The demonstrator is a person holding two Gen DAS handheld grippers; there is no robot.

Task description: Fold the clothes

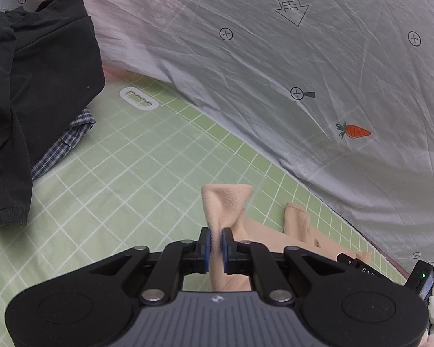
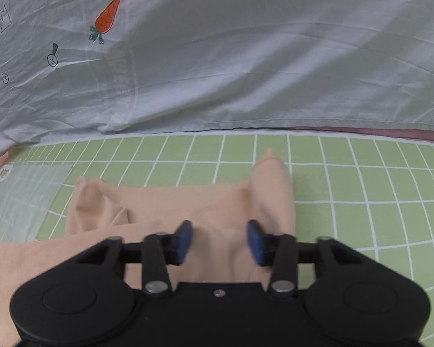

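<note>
Left tongs (image 1: 216,243) clenched on peach cloth (image 1: 225,202) over green mat (image 1: 115,173). Right tongs (image 2: 219,241) released, spread above the cloth. Dark clothes (image 1: 37,86) at mat's far corner.

Left tongs (image 1: 216,244) pinched nearly closed; right tongs (image 2: 220,241) spread wide — both angled downward.

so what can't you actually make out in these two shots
- Peach garment: its near part is hidden under the right gripper body in the right wrist view, so its full shape is unclear.
- Dark clothes pile: cut off by the left edge of the left wrist view.
- Checked cloth: mostly buried under that pile.
- Black device: cropped at the right edge, unidentifiable.
</note>
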